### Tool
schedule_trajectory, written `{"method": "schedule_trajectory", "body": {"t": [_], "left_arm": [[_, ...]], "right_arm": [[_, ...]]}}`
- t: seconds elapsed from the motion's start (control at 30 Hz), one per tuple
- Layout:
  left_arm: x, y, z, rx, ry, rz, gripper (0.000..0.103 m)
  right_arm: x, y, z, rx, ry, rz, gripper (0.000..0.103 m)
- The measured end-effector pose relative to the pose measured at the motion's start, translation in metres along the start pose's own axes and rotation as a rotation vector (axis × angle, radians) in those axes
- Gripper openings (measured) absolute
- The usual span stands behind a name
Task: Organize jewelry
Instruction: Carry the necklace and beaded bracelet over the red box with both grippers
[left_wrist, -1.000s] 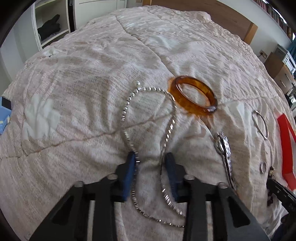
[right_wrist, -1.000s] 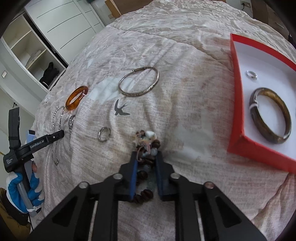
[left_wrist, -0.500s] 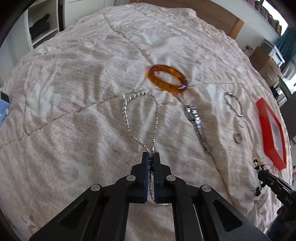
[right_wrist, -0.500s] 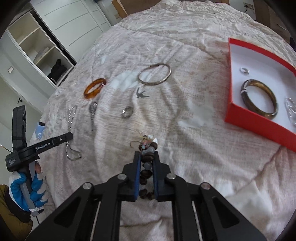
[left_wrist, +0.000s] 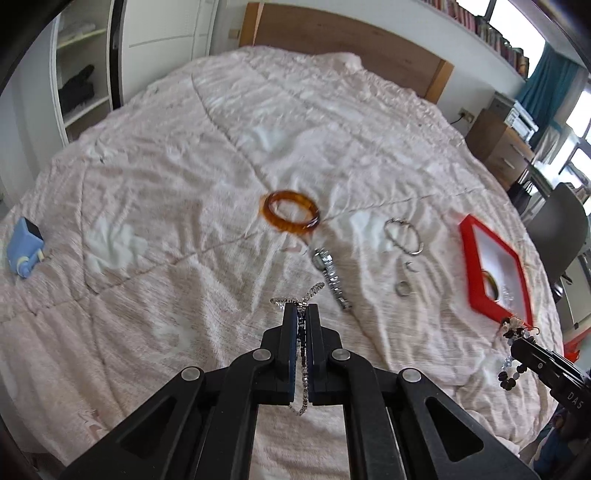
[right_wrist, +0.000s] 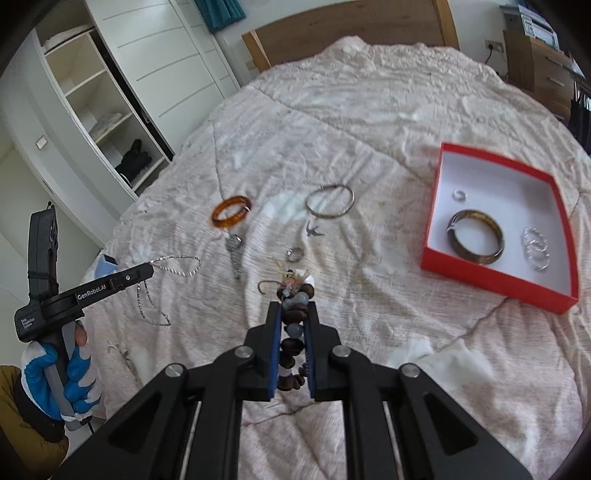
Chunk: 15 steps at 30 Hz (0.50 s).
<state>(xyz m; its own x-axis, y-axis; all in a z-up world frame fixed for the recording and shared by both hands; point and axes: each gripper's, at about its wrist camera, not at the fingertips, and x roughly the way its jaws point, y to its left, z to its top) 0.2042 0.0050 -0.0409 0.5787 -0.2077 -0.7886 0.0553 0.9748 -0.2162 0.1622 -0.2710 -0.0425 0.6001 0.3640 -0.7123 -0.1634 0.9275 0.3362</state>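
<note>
My left gripper (left_wrist: 303, 314) is clamped on the thin silver chain necklace (left_wrist: 303, 369); a tangle of links bunches at the fingertips, a loop hangs out behind the pads, and in the right wrist view the rest dangles clear of the pale pink quilted bedspread (left_wrist: 166, 192)

My right gripper (right_wrist: 293, 314) is pinched on the brown wooden bead bracelet (right_wrist: 291, 347); its pale tassel and a hook poke past the tips, lower beads hidden between the pads

On the bedspread: translucent amber bangle (left_wrist: 291, 217), silver metal wristwatch (left_wrist: 330, 276) just beside it, thin silver wire bangle (left_wrist: 403, 236), small silver ring (left_wrist: 402, 287). All motion-blurred in the left wrist view

Open red cardboard box with white lining (right_wrist: 436, 218) sits well apart to the right, holding a dark brown bangle (right_wrist: 476, 236), one small ring and some clear twisted rings; their count is hard to make out

Blue object at the bed's left edge, unidentifiable

Blue-and-white gloved hand (right_wrist: 59, 373) grips the left handle
</note>
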Motion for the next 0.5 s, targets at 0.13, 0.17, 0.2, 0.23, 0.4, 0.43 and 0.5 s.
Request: {"method": "schedule_trajectory", "body": {"t": [0.13,0.17,0.2,0.23,0.4,0.43,0.5], "left_arm": [[-0.027,-0.009,-0.001,0.020,-0.041,-0.011,0.004],[-0.033,-0.011,-0.002,0.024,-0.049,-0.013,0.004],[-0.040,-0.013,-0.003,0.030,-0.060,-0.016,0.004],[-0.047,-0.016,-0.004,0.038,-0.071,-0.019,0.004],[-0.075,-0.033,-0.009,0.074,-0.112,-0.029,0.004],[-0.080,-0.038,-0.010,0.083,-0.120,-0.029,0.004],[-0.089,-0.046,-0.012,0.096,-0.131,-0.030,0.004]], "right_arm": [[-0.025,0.009,-0.004,-0.010,-0.039,0.000,0.011],[-0.033,0.011,-0.005,-0.012,-0.051,0.001,0.011],[-0.039,0.012,-0.006,-0.014,-0.062,0.000,0.011],[-0.045,0.013,-0.008,-0.015,-0.071,0.000,0.011],[-0.075,0.017,-0.015,-0.018,-0.121,-0.002,0.011],[-0.082,0.018,-0.016,-0.019,-0.134,-0.004,0.011],[-0.093,0.019,-0.018,-0.019,-0.152,-0.007,0.011]]}}
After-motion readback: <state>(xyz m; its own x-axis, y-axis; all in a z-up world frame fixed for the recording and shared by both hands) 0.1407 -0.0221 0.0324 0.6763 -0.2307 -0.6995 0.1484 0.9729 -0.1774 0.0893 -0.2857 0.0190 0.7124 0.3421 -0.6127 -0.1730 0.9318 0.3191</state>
